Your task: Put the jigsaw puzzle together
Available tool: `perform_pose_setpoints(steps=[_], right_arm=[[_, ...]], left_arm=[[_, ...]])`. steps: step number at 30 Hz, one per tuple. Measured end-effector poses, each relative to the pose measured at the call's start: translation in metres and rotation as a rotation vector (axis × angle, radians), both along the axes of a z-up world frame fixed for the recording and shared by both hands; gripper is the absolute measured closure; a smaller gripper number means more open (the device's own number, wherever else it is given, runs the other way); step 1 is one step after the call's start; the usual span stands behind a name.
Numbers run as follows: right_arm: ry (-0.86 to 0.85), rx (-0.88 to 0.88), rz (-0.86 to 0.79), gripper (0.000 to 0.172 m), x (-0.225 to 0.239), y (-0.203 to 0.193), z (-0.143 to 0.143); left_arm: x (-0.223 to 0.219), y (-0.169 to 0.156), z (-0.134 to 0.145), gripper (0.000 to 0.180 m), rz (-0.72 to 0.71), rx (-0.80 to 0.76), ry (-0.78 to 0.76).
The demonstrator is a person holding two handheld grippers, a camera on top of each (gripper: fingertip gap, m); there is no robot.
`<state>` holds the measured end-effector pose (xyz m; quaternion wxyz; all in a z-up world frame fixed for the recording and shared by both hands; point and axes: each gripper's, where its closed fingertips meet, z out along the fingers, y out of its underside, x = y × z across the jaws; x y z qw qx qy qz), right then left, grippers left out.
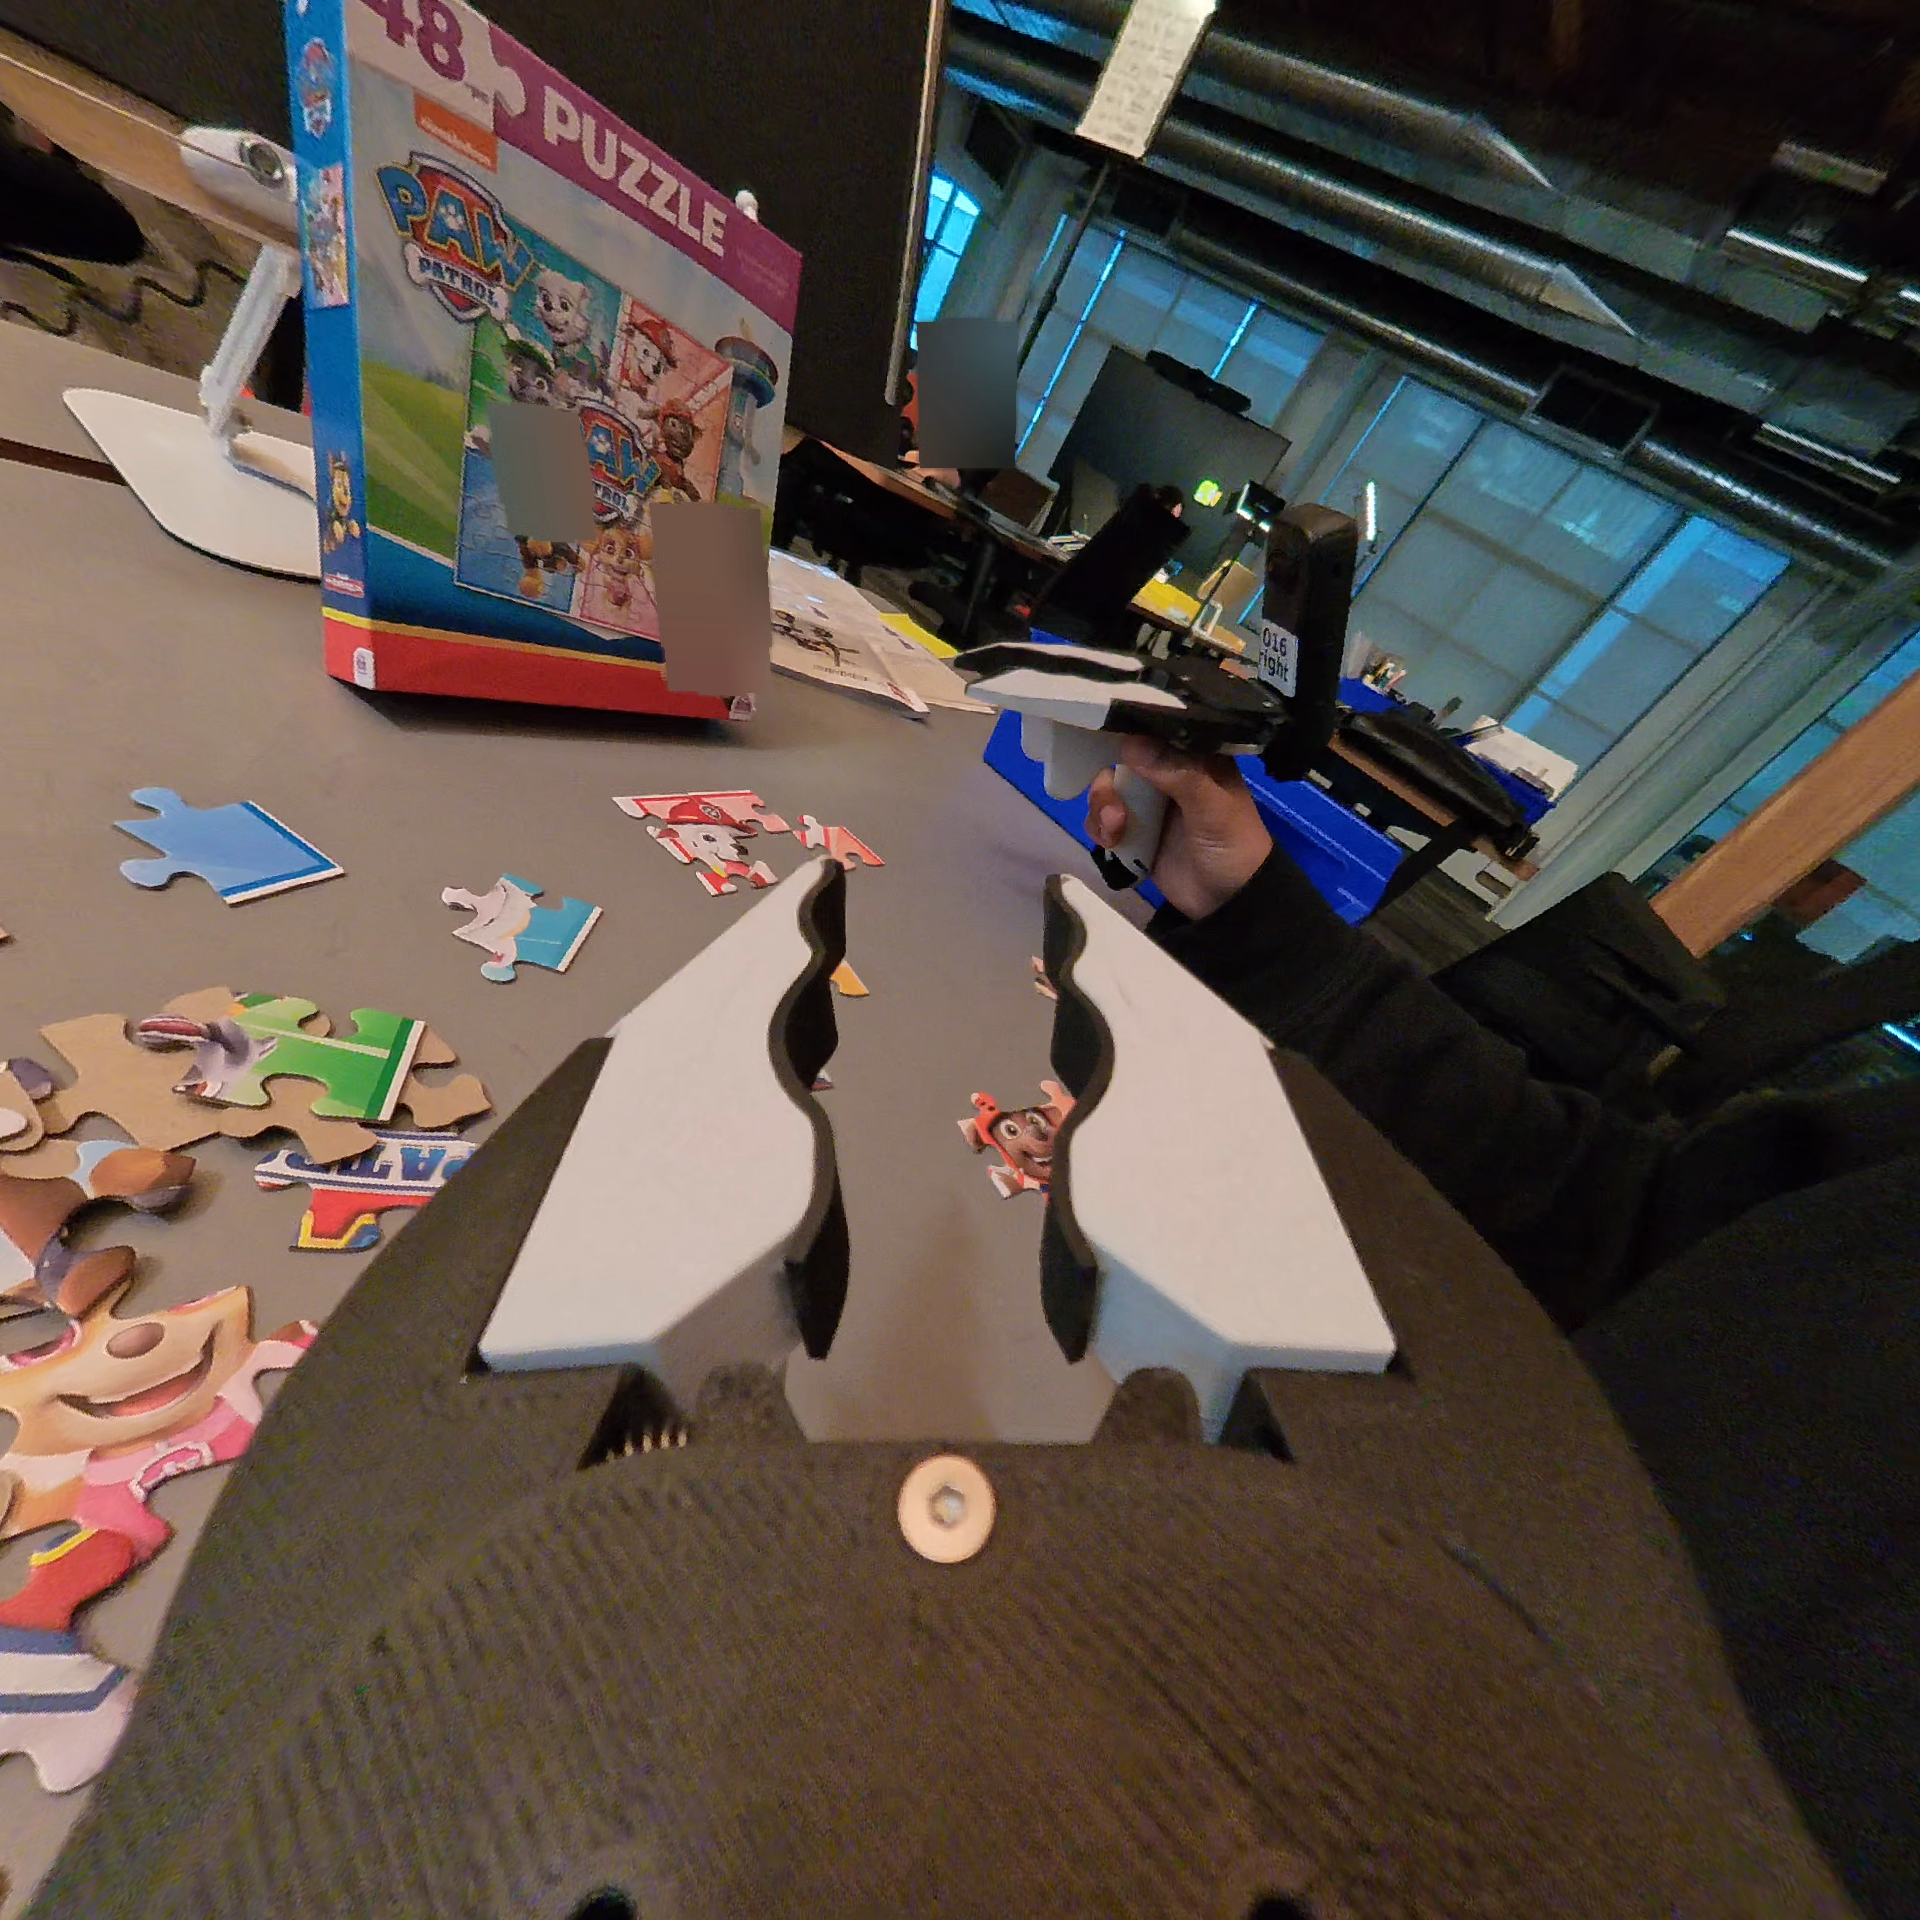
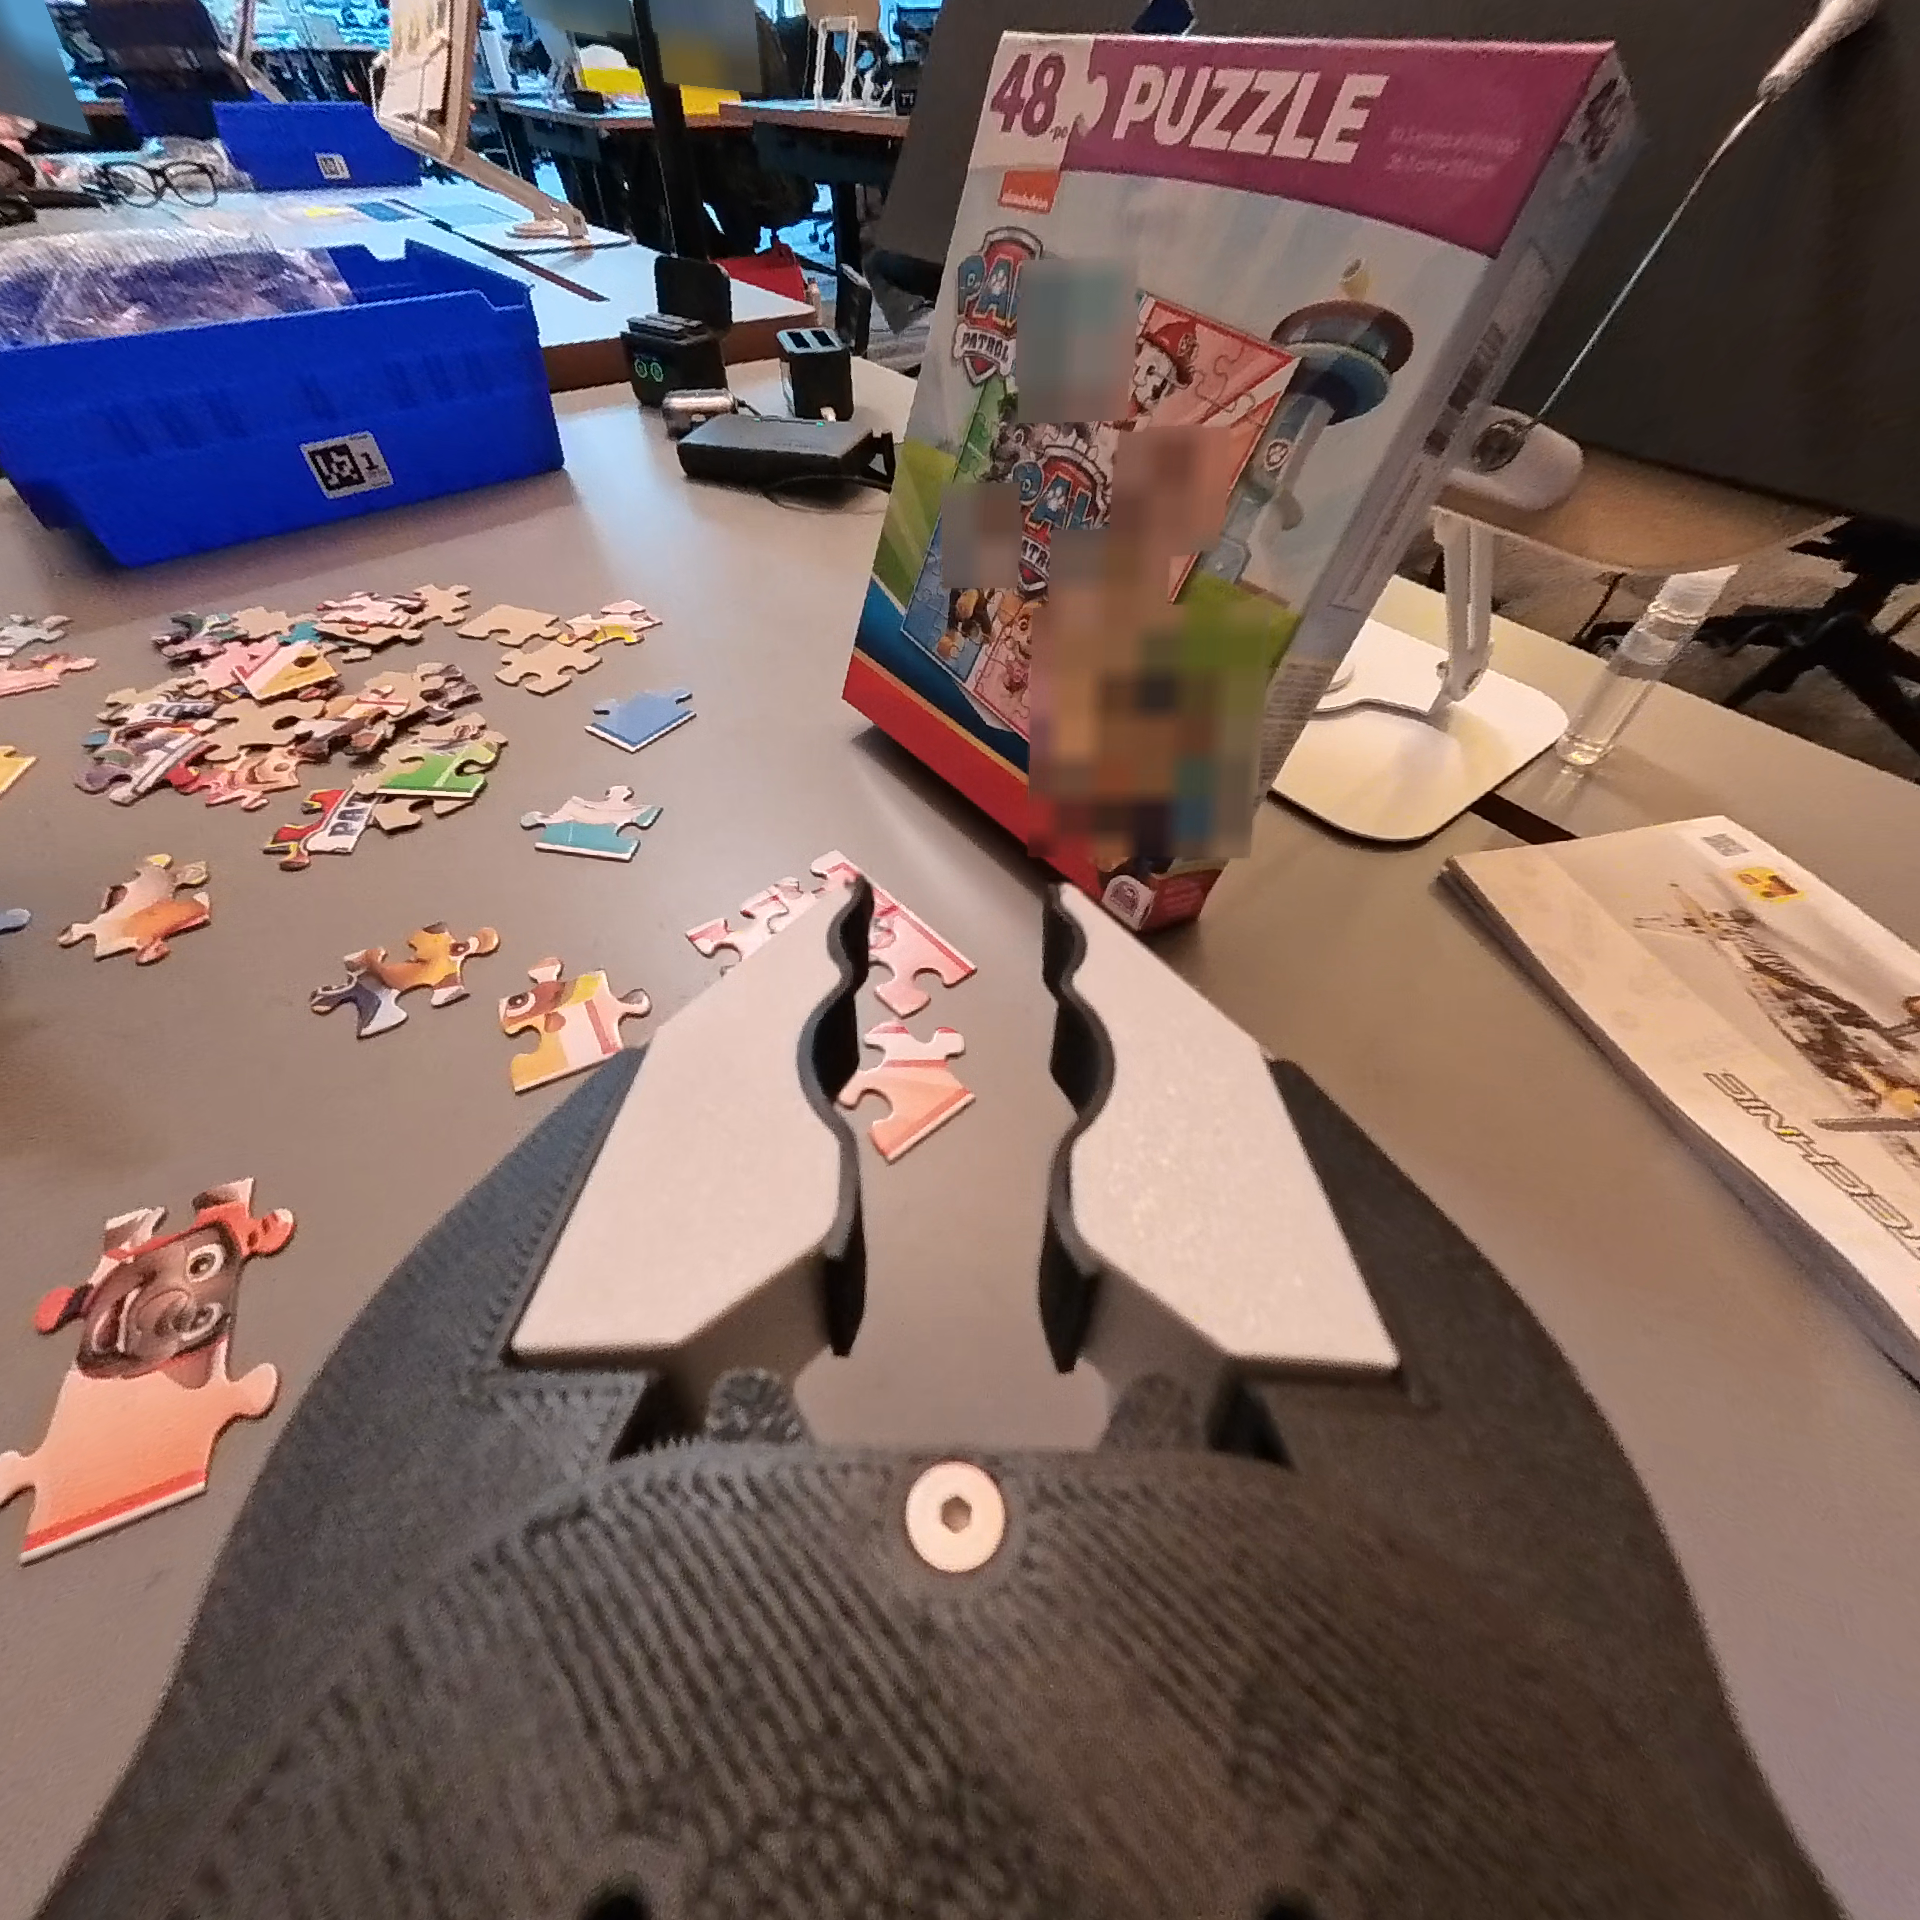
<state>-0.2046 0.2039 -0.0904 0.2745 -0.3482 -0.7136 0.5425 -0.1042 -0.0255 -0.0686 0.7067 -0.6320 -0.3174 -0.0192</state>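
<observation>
My left gripper is open and empty above the grey table. Loose puzzle pieces lie below it: a red-and-white dog cluster ahead and an orange dog piece by its right finger. My right gripper is open and empty. It hovers over joined pink pieces and a single pink piece that lie flat on the table. In the left wrist view the right gripper is raised in a hand at the table's right edge. A puzzle box stands upright just beyond; it also shows in the left wrist view.
A heap of pieces lies at the left, with a blue piece and a teal one nearer. A blue bin, black chargers, a white stand base, a glass vial and a booklet ring the area. There is about 25 cm between the tips of the two grippers. To reach the single pink piece in a straight line is about 10 cm for my right fingers, about 25 cm for my left. Look for it in the left wrist view too.
</observation>
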Motion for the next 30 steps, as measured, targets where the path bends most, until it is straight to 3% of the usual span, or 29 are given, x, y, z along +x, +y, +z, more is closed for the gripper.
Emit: perform_pose_setpoints(steps=[16, 23, 30], right_arm=[[-0.013, 0.033, 0.026, 0.141, -0.001, -0.012, -0.015], [0.003, 0.022, 0.002, 0.141, -0.002, -0.003, -0.009], [0.009, 0.025, -0.005, 0.141, -0.002, -0.002, -0.008]], left_arm=[[-0.031, -0.031, 0.001, 0.143, 0.080, 0.022, -0.017], [-0.049, -0.015, 0.005, 0.143, 0.053, 0.014, 0.002], [-0.049, 0.010, -0.008, 0.143, -0.023, -0.029, -0.014]])
